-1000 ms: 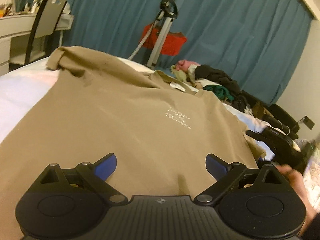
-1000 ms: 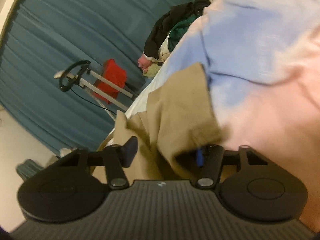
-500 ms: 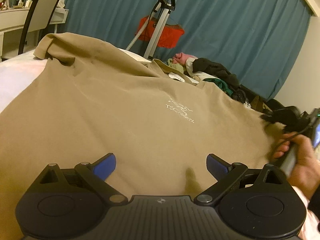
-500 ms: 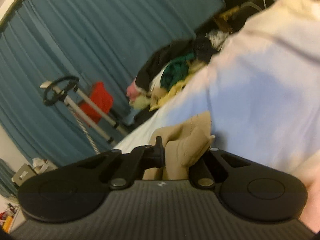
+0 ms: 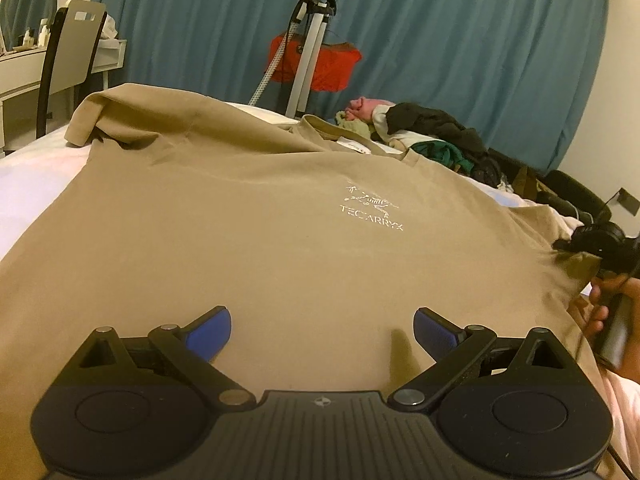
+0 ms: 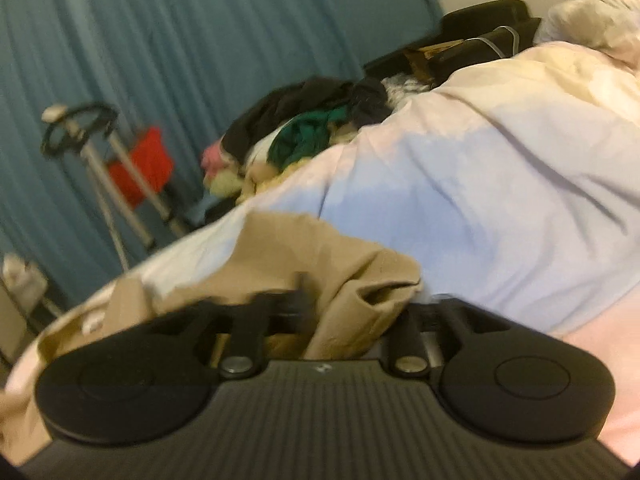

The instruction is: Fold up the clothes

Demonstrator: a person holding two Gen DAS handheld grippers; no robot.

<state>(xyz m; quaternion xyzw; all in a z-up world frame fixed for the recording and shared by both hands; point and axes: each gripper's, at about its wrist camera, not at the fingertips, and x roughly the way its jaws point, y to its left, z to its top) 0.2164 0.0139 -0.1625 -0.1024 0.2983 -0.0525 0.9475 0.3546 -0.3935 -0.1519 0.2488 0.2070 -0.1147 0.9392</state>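
A tan T-shirt (image 5: 260, 232) with a white chest logo lies spread face up on the bed. My left gripper (image 5: 322, 326) is open and empty, hovering just above the shirt's lower part. My right gripper (image 6: 344, 308) is shut on the tan shirt's right sleeve (image 6: 360, 280), which bunches between the jaws. In the left wrist view the right gripper (image 5: 592, 244) holds that sleeve at the shirt's right edge, and a hand grips its handle. The shirt's left sleeve (image 5: 86, 120) is folded over at the far left.
The bed has a pale pink and blue cover (image 6: 500, 200). A pile of clothes (image 5: 432, 132) lies at the far end. A stand with a red cloth (image 5: 316, 60) is before the blue curtain (image 5: 460, 40). A chair (image 5: 68, 56) and desk stand at left.
My right gripper has closed on the right sleeve and pulled it outward to the right, so the shirt lies flatter. My left gripper stays open over the shirt.
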